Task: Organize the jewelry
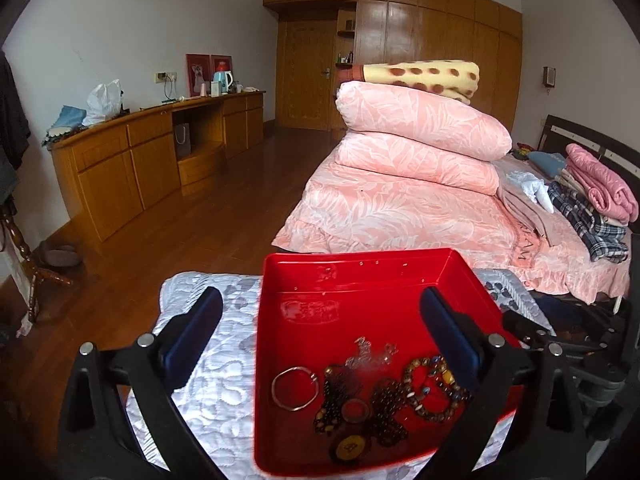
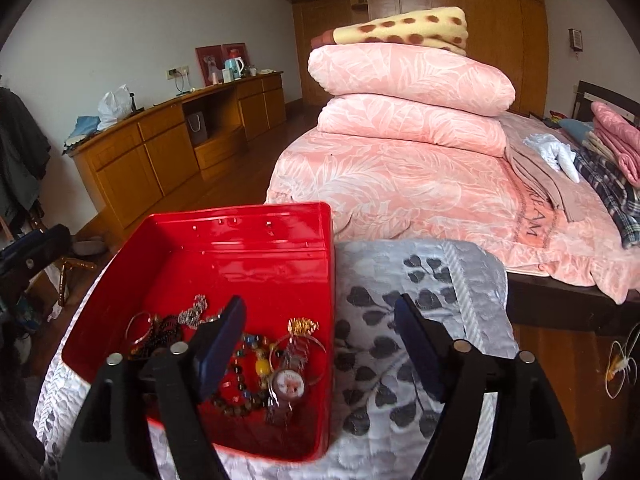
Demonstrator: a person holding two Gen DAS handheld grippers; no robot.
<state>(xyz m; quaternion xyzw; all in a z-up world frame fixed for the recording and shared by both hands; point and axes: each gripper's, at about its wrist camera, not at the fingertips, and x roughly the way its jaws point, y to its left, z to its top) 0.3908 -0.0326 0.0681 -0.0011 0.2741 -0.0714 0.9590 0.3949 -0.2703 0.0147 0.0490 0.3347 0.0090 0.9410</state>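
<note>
A red tray (image 1: pixel 360 272) sits on a white quilted cloth (image 1: pixel 216 360). Its near part holds jewelry: a silver ring bangle (image 1: pixel 295 388), dark bead strands (image 1: pixel 384 404), a multicoloured bead bracelet (image 1: pixel 434 390) and a silver chain (image 1: pixel 370 354). My left gripper (image 1: pixel 320 312) is open and empty, its jaws straddling the tray's left wall. In the right wrist view the tray (image 2: pixel 280 216) lies left, with the bead bracelet (image 2: pixel 244 376), a round pendant (image 2: pixel 287 384) and a gold piece (image 2: pixel 304 326). My right gripper (image 2: pixel 320 316) is open and empty over the tray's right wall.
A bed with pink quilts (image 1: pixel 416 148) and folded clothes (image 1: pixel 592 196) stands behind the table. A wooden sideboard (image 1: pixel 152 152) runs along the left wall. Wood floor (image 1: pixel 192 232) lies between. The grey leaf-patterned cloth (image 2: pixel 408 320) covers the table right of the tray.
</note>
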